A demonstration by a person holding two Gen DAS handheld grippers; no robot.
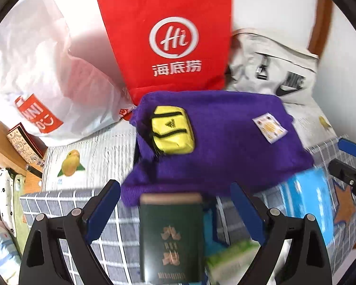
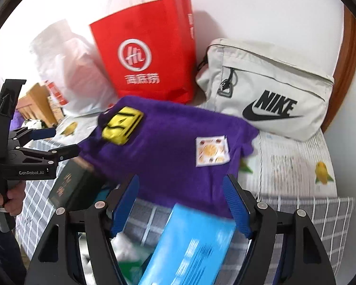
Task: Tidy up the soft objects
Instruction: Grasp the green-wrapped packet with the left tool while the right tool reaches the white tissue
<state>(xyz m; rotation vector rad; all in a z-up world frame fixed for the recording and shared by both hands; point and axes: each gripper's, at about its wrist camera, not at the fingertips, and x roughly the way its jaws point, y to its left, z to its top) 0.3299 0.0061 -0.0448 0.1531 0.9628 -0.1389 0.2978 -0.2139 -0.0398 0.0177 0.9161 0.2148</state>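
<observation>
A purple towel (image 1: pixel 213 137) (image 2: pixel 168 147) lies spread on the bed. On it rest a small yellow zip pouch (image 1: pixel 172 129) (image 2: pixel 122 124) and a small patterned sachet (image 1: pixel 269 127) (image 2: pixel 212 152). My left gripper (image 1: pixel 175 185) (image 2: pixel 61 142) hovers open over the towel's near edge and a dark green box (image 1: pixel 170 237) (image 2: pixel 71 187), its fingers clear of both. My right gripper (image 2: pixel 180 178) (image 1: pixel 339 156) is open over the towel's right side. A blue box (image 2: pixel 189 244) (image 1: pixel 308 204) lies below it, untouched by the left pad.
Against the wall stand a red paper bag (image 1: pixel 168 40) (image 2: pixel 149 52), a white plastic bag (image 1: pixel 42 71) (image 2: pixel 68 71) and a pale Nike bag (image 1: pixel 273 71) (image 2: pixel 268 90). A green pack (image 1: pixel 230 256) lies by the dark box. The grey checked blanket (image 1: pixel 59 204) (image 2: pixel 320 213) covers the near bed.
</observation>
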